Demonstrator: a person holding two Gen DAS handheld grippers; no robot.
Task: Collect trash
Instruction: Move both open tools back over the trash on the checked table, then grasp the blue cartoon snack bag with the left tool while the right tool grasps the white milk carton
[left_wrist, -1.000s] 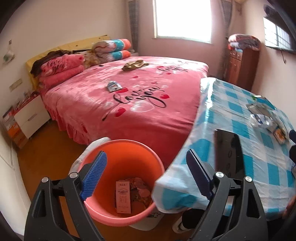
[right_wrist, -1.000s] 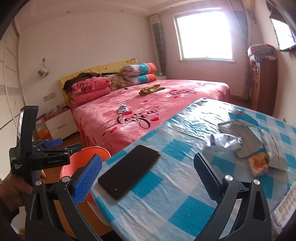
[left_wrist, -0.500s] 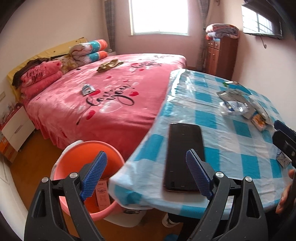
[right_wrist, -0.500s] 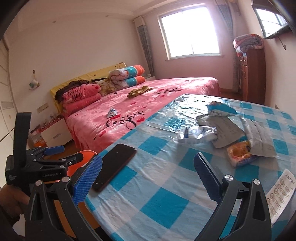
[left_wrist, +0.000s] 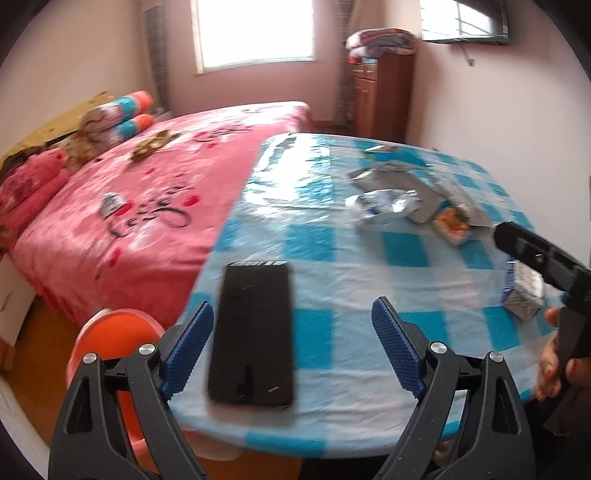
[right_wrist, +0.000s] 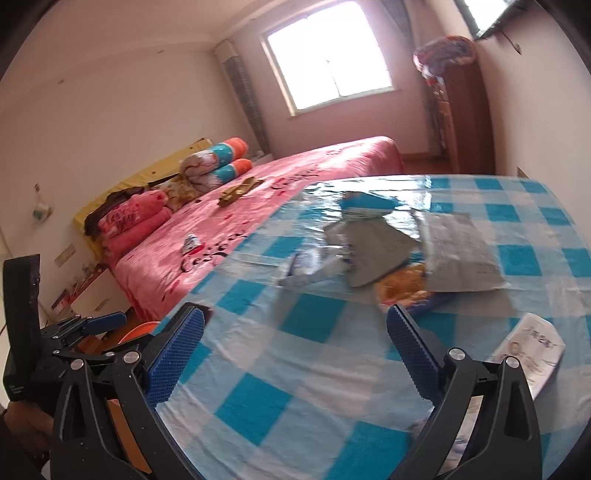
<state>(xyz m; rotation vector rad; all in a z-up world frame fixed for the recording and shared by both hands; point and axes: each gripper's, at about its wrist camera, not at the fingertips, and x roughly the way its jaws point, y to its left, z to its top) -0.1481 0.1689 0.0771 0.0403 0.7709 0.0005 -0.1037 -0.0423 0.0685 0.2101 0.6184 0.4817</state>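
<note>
Trash lies on the blue-checked table (left_wrist: 321, 236): a crumpled silver wrapper (left_wrist: 384, 205), grey bags (right_wrist: 373, 243), an orange snack packet (right_wrist: 406, 284) and a white printed wrapper (right_wrist: 532, 347) near the right edge. An orange bin (left_wrist: 110, 336) stands on the floor by the table's left corner. My left gripper (left_wrist: 291, 347) is open and empty above the table's near edge. My right gripper (right_wrist: 295, 350) is open and empty above the table, short of the trash pile.
A black phone (left_wrist: 255, 332) lies on the table near its front edge, between my left fingers in view. A pink bed (left_wrist: 147, 192) fills the left side. A wooden cabinet (left_wrist: 380, 99) stands at the far wall. A small wrapper (left_wrist: 110, 203) lies on the bed.
Both grippers have swung right, from over the orange bin toward the table. The trash pile now sits closer in both views. Both stay open.
</note>
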